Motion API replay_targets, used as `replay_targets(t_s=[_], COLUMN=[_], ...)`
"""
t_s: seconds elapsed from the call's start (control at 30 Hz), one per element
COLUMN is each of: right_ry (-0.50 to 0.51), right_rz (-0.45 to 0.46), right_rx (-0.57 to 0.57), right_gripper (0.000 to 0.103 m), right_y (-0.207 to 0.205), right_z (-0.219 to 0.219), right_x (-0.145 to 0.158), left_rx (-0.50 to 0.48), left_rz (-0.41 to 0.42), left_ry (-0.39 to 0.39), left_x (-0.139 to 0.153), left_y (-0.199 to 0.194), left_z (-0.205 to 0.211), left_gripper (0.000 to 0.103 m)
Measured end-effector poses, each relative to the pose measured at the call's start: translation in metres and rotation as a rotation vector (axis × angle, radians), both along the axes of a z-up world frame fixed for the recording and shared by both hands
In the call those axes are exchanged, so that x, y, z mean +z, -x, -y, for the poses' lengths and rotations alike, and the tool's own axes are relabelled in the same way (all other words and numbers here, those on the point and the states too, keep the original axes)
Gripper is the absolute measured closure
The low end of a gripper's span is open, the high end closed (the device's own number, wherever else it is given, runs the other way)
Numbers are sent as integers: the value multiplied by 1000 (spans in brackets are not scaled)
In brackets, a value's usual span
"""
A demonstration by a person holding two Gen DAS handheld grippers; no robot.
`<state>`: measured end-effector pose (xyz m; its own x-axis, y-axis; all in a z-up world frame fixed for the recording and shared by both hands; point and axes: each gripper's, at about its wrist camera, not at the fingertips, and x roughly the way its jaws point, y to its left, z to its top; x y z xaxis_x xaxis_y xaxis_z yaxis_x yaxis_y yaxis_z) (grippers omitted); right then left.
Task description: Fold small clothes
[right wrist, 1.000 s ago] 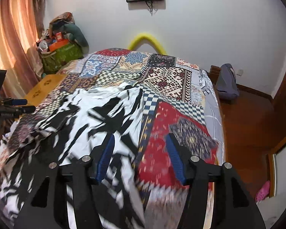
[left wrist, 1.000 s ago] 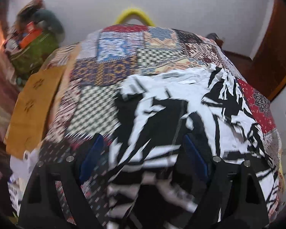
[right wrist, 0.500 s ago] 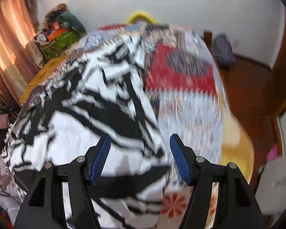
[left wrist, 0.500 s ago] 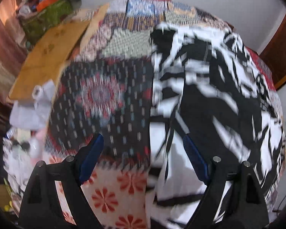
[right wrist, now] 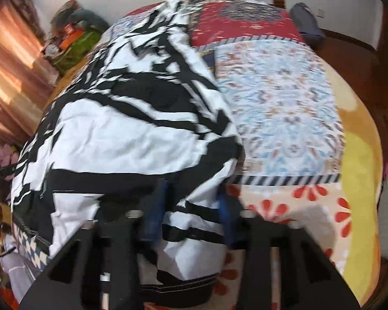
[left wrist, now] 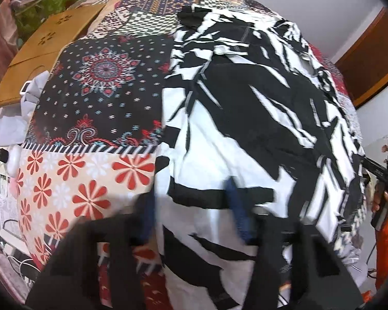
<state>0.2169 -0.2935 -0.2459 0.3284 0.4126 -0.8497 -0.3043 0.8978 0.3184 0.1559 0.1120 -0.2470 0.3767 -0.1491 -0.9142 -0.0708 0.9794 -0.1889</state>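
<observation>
Lying spread across a patchwork bedspread (left wrist: 95,98) on the bed, the garment (left wrist: 245,118) is a thin woven cloth printed with broad black strokes on white, creased and rumpled, with a dark hem band along its near edge. In the left wrist view it covers the right half of the bed; in the right wrist view it covers the left half, next to a pale blue patterned patch (right wrist: 284,98). The left tool (left wrist: 191,211) has just been closing its jaws, and its blue pads now flank the near left corner of the garment, with cloth between them; motion blur hides whether the pads press on it. The right tool (right wrist: 191,217) has likewise just been closing, and a bunched fold of the near right corner is pinched up between its blue pads. No brand, label or legible writing shows on the garment. A wooden board (left wrist: 41,51) lies beside the bed on the left.
</observation>
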Motion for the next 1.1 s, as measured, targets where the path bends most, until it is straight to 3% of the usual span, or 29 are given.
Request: replay_targets(t_s=[0.03,0.07,0.2,0.4,0.5,0.6,0.73,0.9,1.03,1.1], right_ry=[-7,-10,-33,-95,-129,-111,-77,20,36,47], right_rz=[-2,2,63,193,257,314,300,192,162,190], right_rx=[10,18,75,107,104,78,-2,-32,-86,-95], right_gripper=[91,92,94,95,95,95,95,90,85,73], right_y=[1,0,4,-13,-34,-68,-114,-160,-164,-156], right_z=[-2,-5,-18,-28,-32,-37,-36,-34,-23,-16], right_x=[2,4,24,78,106,122,112,70,61,67], left_rx=[-7,-14,-14,23,43,76,140,165,203,209], left_rz=[-4,-5,49,207,269,309,262,95,45,54], left_ry=[-5,-11,-15,-6,2,-45,-99,-184,-190,-193], left_x=[2,5,25,85,111,124,101,33,11,15], left_y=[-1,-2,-13,-43,-69,-102,-154,-208,-213,-207], left_z=[2,4,4,-10,-18,-27,-50,-72,-82,-85], left_gripper=[94,99,101,101,101,101,101,98,90,79])
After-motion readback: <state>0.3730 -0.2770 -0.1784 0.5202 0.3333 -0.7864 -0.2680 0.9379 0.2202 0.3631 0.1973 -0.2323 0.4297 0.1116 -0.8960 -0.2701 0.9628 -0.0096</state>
